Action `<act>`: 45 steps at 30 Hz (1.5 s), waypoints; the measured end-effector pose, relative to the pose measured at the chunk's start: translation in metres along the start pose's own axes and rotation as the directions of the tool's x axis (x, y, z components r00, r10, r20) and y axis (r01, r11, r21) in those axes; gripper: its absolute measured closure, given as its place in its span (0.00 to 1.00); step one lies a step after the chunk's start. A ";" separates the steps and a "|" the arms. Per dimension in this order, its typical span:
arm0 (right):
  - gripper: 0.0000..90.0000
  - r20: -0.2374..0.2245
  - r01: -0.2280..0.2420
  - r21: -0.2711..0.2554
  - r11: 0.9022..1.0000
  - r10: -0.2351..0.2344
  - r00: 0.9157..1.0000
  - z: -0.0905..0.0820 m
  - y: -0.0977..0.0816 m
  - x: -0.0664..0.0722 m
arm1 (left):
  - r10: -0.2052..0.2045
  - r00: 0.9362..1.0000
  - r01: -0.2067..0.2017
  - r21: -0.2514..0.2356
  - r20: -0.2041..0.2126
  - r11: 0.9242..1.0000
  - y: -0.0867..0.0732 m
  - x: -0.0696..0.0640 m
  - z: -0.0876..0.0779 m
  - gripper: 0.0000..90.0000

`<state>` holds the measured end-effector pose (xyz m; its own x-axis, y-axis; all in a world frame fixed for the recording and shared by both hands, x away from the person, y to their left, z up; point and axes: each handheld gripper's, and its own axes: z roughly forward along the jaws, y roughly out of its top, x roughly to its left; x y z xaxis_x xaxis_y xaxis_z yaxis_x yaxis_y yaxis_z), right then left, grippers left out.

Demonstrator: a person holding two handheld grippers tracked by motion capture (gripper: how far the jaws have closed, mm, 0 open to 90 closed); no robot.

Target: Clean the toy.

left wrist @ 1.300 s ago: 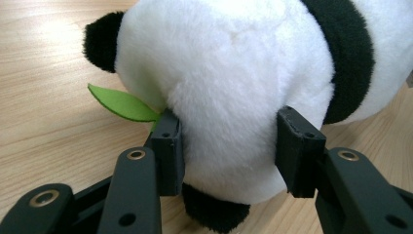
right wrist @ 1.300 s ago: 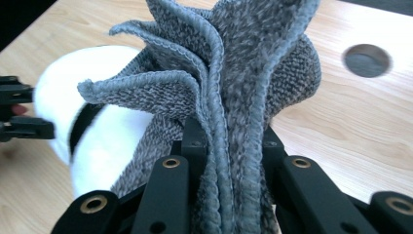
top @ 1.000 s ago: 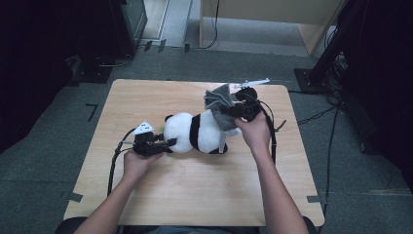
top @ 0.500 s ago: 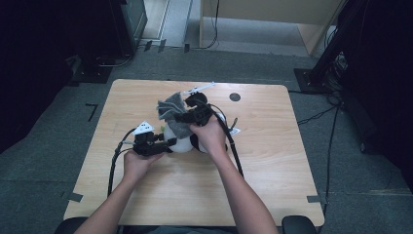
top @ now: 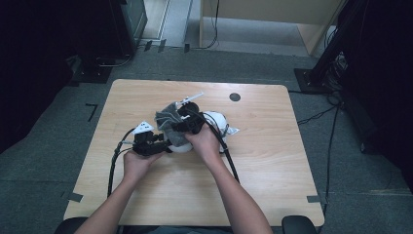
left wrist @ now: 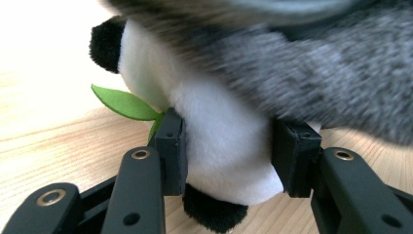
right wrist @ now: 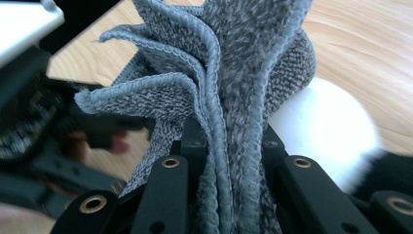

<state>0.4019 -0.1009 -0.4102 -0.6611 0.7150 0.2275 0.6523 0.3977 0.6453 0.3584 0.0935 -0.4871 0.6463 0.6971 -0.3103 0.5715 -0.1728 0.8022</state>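
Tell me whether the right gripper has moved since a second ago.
Yes. The right gripper, shut on the grey cloth, has moved left, away from the black table hole, toward the left gripper.

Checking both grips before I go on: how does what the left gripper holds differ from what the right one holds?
The left gripper clamps the plush panda, a thick white and black stuffed body. The right gripper pinches the grey cloth, thin knit bunched into folds. The panda rests on the table; the cloth is lifted over it. Both are soft.

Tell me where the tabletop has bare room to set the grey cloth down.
Bare wood runs along the light wooden table's right side and near edge, and the far left corner. It is crowded mid-table: plush panda, grey knitted cloth, both grippers, cables.
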 end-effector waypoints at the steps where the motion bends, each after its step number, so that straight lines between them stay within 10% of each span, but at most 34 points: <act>1: 0.82 0.015 -0.001 0.007 1.000 0.001 1.000 -0.004 -0.001 -0.002 | 0.000 1.000 0.000 -0.001 0.001 1.000 0.000 0.000 0.000 0.61; 20: 0.82 0.078 -0.070 -0.059 0.996 0.075 0.994 -0.081 -0.037 -0.064 | 0.002 1.000 -0.002 0.004 0.015 1.000 0.001 0.002 -0.001 0.63; 45: 0.82 0.157 -0.154 -0.182 0.971 0.183 0.970 -0.141 -0.062 -0.105 | 0.017 1.000 -0.017 0.021 0.020 1.000 0.001 0.003 -0.001 0.63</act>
<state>0.3783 -0.2812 -0.3716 -0.4640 0.8570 0.2243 0.6673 0.1716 0.7247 0.3599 0.0964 -0.4869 0.6658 0.6802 -0.3067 0.5708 -0.1995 0.7965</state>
